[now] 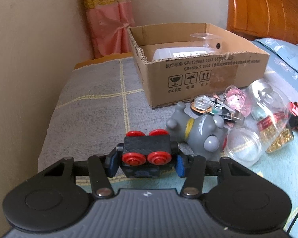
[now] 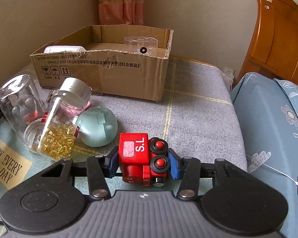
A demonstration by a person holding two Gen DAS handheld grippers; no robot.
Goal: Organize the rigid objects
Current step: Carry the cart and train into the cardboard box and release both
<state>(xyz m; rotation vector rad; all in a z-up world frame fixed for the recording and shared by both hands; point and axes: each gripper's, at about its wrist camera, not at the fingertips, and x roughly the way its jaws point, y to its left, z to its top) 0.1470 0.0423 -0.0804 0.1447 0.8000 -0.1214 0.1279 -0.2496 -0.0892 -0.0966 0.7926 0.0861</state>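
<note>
Left wrist view, low centre: the left gripper [image 1: 147, 161] is clamped on a black toy wagon [image 1: 147, 148] with red wheels, its blue pads pressing the wagon's two ends. Just beyond, right of centre, a grey cat figure [image 1: 198, 132] lies on its side on the grey checked blanket [image 1: 93, 99], beside an empty clear round tub [image 1: 243, 146] and a tipped clear jar of yellow capsules [image 1: 276, 119]. Farther up, mid-frame, stands an open cardboard box [image 1: 198, 75] with a white container [image 1: 178, 54] inside.

Right wrist view, low centre: the right gripper [image 2: 143, 163] is closed on a red toy engine [image 2: 141, 156] marked "S.L", black-and-red wheels facing right. Behind it to the left sits a pale green ball-shaped case [image 2: 98, 127], touching the capsule jar [image 2: 63, 119], which leans with its silver lid up. The same box [image 2: 101, 73] fills the upper middle, holding a clear cup [image 2: 141, 44] near its right end. At right lies a blue floral pillow [image 2: 272, 123].
</note>
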